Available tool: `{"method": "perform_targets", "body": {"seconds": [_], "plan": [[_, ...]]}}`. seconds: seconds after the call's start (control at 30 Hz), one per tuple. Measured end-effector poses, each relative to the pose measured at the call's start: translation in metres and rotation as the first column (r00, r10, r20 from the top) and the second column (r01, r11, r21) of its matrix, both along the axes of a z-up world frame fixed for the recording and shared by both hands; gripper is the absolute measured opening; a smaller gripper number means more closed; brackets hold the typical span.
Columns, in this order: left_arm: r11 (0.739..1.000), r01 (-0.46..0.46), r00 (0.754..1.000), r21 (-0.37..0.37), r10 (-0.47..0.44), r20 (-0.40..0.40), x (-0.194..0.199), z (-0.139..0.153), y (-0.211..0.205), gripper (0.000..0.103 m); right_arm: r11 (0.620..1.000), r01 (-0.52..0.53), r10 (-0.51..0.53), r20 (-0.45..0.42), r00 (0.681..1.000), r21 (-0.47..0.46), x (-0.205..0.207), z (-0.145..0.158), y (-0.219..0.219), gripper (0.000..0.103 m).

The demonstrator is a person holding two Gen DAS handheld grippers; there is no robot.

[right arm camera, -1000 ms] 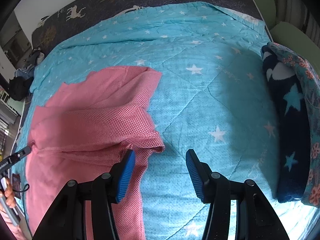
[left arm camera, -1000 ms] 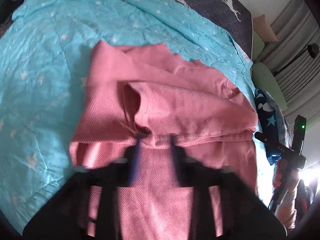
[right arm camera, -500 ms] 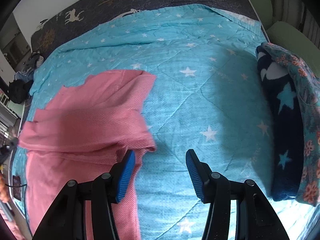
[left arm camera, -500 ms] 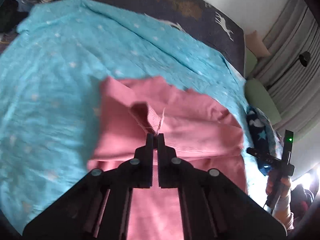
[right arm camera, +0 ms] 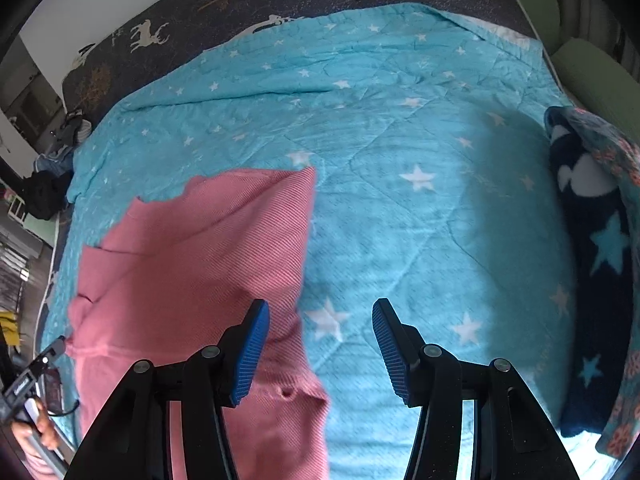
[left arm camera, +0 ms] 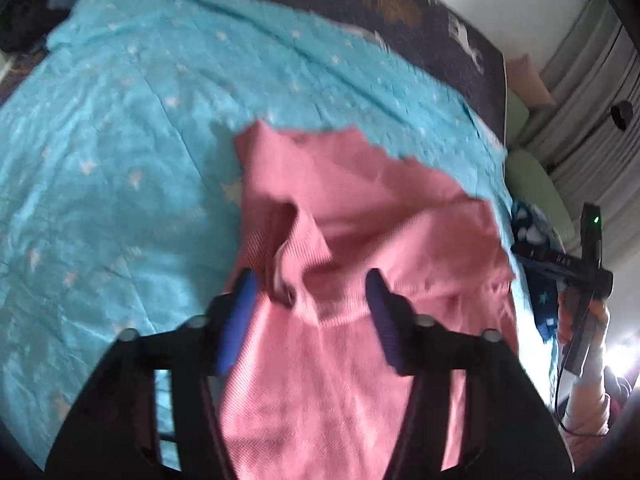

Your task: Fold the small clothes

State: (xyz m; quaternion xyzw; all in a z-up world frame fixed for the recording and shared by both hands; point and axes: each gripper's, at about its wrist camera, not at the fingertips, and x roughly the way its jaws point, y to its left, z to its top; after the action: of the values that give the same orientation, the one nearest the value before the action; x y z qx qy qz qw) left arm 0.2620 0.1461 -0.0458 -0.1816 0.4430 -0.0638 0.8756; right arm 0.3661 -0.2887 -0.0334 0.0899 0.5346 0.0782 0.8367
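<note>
A pink knit garment (left arm camera: 360,208) lies partly folded on the turquoise star quilt (left arm camera: 120,140), its upper part doubled toward me over the lower part. My left gripper (left arm camera: 310,292) is open just above the folded edge, with a rumpled bit of pink cloth between its jaws, not gripped. In the right wrist view the garment (right arm camera: 200,248) lies at the left. My right gripper (right arm camera: 320,324) is open and empty over its right edge and the quilt (right arm camera: 400,140).
A dark blue star-patterned fleece with a floral cloth (right arm camera: 592,240) lies along the quilt's right side. A dark deer-print cover (right arm camera: 240,20) runs along the far edge. Dark clothes (right arm camera: 48,192) sit off the bed's far left.
My left gripper was shut on the pink fold half a second ago and has now opened, letting the cloth drop. The folded part has shifted. My right gripper stayed open.
</note>
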Motion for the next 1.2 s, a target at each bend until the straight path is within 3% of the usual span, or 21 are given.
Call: {"method": "perform_targets", "body": {"seconds": [0.17,0.37,0.4,0.43,0.47,0.67,0.8,0.83,0.87,0.9,1.03,1.13,1.2], "plan": [[0.999,-0.037,0.999,0.018,0.037,0.001,0.023,0.006,0.012,0.061,1.000,-0.007,0.006,-0.040,0.999,-0.016,0.010,-0.015,0.010,0.058],[0.994,0.067,0.990,0.084,-0.056,-0.133,0.075,-0.022,-0.012,0.061,0.999,0.014,-0.012,-0.071,0.997,0.031,0.014,-0.023,0.007,0.058],[0.992,0.077,0.987,0.097,-0.061,-0.151,0.077,-0.025,-0.016,0.049,1.000,0.011,-0.009,-0.069,0.998,0.027,0.013,-0.022,0.006,0.059],[0.988,0.082,0.984,0.129,-0.060,-0.170,0.078,-0.030,-0.020,0.010,1.000,0.006,-0.005,-0.065,0.998,0.021,0.013,-0.022,0.005,0.059],[0.987,0.087,0.982,0.138,-0.062,-0.176,0.077,-0.030,-0.022,0.008,1.000,0.004,-0.003,-0.062,0.998,0.015,0.013,-0.021,0.005,0.059],[0.999,0.036,0.999,0.023,-0.037,0.030,0.054,0.026,-0.009,0.007,0.999,0.024,-0.022,-0.049,0.999,0.038,0.035,-0.015,0.004,0.059],[0.998,0.026,0.998,0.064,-0.029,0.049,0.065,0.028,-0.006,0.008,0.988,0.054,-0.037,-0.116,0.993,0.144,0.060,-0.027,0.005,0.062],[0.997,0.016,0.999,0.076,-0.018,0.034,0.069,0.021,-0.006,0.008,0.988,0.064,-0.048,-0.117,0.992,0.141,0.064,-0.030,0.006,0.059],[0.996,0.005,1.000,0.093,-0.005,0.007,0.074,0.011,-0.004,0.008,0.992,0.067,-0.057,-0.093,0.994,0.109,0.066,-0.031,0.008,0.024],[0.995,-0.001,1.000,0.101,0.002,-0.009,0.078,0.006,-0.003,0.008,0.996,0.056,-0.050,-0.075,0.996,0.072,0.069,-0.031,0.010,0.006],[0.993,-0.020,0.997,0.117,0.028,-0.066,0.083,-0.023,0.006,0.009,0.994,0.076,-0.074,-0.029,0.997,0.075,0.081,-0.029,-0.001,0.005],[0.993,-0.040,0.996,0.111,0.048,-0.071,0.080,-0.027,0.014,0.013,0.991,0.120,-0.119,0.029,0.993,-0.054,0.085,-0.025,-0.011,0.007],[0.991,-0.063,0.996,0.118,0.071,-0.062,0.074,-0.024,0.020,0.016,0.991,0.133,-0.133,-0.025,0.991,-0.010,0.079,-0.028,-0.026,0.009]]}}
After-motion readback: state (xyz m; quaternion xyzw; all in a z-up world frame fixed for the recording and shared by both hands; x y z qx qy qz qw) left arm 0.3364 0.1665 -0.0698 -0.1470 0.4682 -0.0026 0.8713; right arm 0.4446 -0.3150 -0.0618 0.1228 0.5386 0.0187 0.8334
